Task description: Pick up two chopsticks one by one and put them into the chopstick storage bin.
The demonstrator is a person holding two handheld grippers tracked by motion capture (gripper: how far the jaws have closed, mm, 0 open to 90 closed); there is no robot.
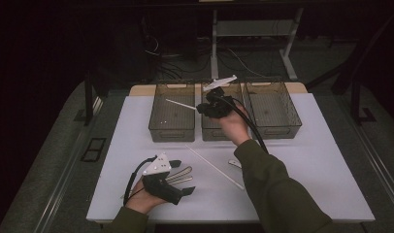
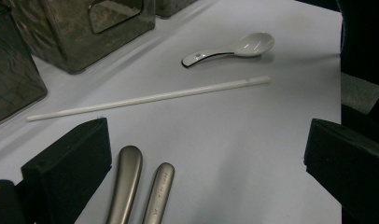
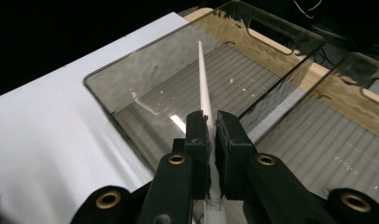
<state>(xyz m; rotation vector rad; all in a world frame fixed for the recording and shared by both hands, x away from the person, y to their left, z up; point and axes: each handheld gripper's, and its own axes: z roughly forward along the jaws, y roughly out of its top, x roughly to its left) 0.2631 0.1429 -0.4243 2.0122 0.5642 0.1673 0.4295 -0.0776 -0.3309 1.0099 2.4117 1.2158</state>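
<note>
**Ana:** Over the far-left bin (image 1: 172,112), the right gripper (image 3: 209,122) pinches a white chopstick (image 3: 203,77) near one end, so most of its length sticks out over the bin floor.

**Ben:** Risk?

**Ana:** With such a thin grip near the end, it could pivot or slip, and its tip might catch the bin wall and land outside.

**Ben:** And the left gripper (image 1: 181,177)?

**Ana:** It rests near-left on the table (image 1: 302,184), jaws apart and empty, around two metal handles (image 2: 142,189). The second chopstick (image 2: 150,98) and a spoon (image 2: 234,48) lie beyond.
</note>
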